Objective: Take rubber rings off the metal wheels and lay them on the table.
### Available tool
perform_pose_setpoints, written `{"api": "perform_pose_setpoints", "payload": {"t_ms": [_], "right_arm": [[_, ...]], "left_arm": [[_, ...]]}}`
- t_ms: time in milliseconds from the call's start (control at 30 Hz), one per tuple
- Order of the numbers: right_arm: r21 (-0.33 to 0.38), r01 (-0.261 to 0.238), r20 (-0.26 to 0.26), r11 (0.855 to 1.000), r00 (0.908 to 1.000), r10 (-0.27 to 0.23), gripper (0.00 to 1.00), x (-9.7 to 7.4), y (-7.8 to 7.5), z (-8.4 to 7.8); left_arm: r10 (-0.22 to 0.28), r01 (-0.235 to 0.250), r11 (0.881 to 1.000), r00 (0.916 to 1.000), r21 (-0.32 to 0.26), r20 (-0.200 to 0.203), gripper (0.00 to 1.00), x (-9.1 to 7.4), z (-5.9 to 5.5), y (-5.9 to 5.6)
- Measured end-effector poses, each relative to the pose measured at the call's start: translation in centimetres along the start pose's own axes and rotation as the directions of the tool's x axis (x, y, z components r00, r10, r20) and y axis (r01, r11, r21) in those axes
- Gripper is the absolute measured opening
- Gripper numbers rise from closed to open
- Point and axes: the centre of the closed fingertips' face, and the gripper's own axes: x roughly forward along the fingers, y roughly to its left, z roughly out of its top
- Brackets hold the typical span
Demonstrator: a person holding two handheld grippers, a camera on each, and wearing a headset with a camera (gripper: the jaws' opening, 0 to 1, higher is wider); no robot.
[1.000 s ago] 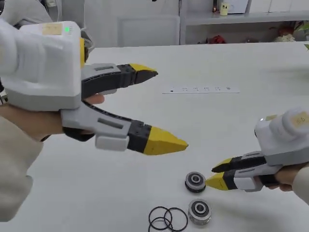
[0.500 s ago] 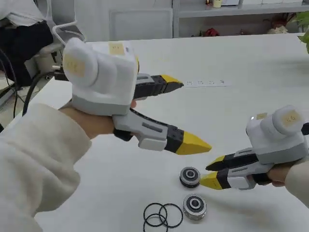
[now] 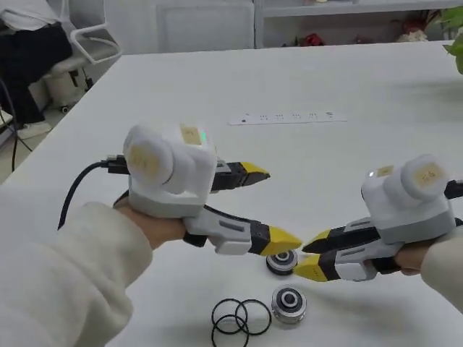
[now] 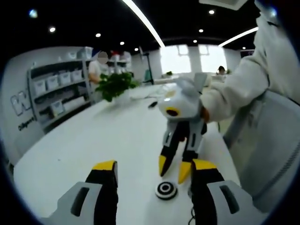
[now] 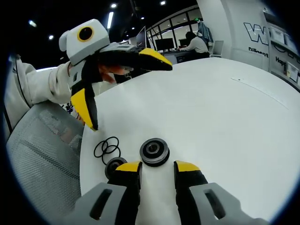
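A dark-rimmed metal wheel (image 3: 281, 262) lies flat on the white table (image 3: 347, 159), also seen as the wheel (image 4: 166, 190) and the wheel (image 5: 154, 151). My left gripper (image 3: 273, 206) is open wide, its lower jaw tip just above the wheel's left side. From the right, my right gripper (image 3: 309, 254) points at the same wheel, open by a small gap with nothing between its jaws. A second, silver-rimmed wheel (image 3: 289, 303) sits nearer me. Three loose black rubber rings (image 3: 237, 319) lie overlapping to its left.
A white power strip (image 3: 288, 117) lies at mid-table. A black cable (image 3: 76, 189) trails from the left gripper off the left edge. An office chair (image 3: 87, 47) stands beyond the far left corner, shelving along the back wall.
My left gripper has come down and toward the right, so its lower jaw now reaches the dark-rimmed wheel. The right gripper, both wheels and the rings have kept their places.
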Motion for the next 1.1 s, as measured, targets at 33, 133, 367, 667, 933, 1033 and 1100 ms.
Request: {"api": "perform_pose_setpoints", "payload": {"t_ms": [33,133,367,667,933,1033,1100], "right_arm": [[-0.002,0.0,-0.001,1.0,1.0,0.0,0.24,0.0,0.0,0.0],[-0.003,-0.003,-0.003,1.0,1.0,0.003,0.24,0.1,0.1,0.0],[-0.002,-0.01,-0.011,1.0,0.9999,0.01,0.25,0.4,0.3,-0.2],[-0.001,-0.007,-0.009,1.0,0.9999,0.007,0.24,0.5,0.3,-0.1],[-0.013,-0.008,-0.011,1.0,0.9999,0.007,0.23,0.7,0.5,-0.2],[-0.023,-0.006,-0.015,1.0,0.9999,0.005,0.22,0.8,0.5,-0.3],[-0.027,-0.005,-0.016,1.0,0.9999,0.004,0.21,0.8,0.5,-0.3]], "left_arm": [[-0.006,0.006,1.0,0.9999,0.005,-0.011,0.6,0.2,-0.4,-0.2],[-0.001,0.001,1.0,0.9996,-0.006,-0.029,0.59,0.6,-1.6,-0.3],[-0.009,0.007,0.999,0.9975,-0.038,-0.069,0.43,1.6,-3.6,-0.7],[-0.009,0.002,0.996,0.9966,-0.093,-0.082,0.32,2.1,-5.0,-0.7],[-0.027,0.017,0.996,0.9944,-0.093,-0.103,0.24,2.4,-5.9,-1.4],[-0.03,0.02,0.996,0.9926,-0.09,-0.118,0.22,2.6,-6.3,-1.6],[-0.027,0.016,0.996,0.9917,-0.09,-0.126,0.2,2.6,-6.5,-1.5]]}}
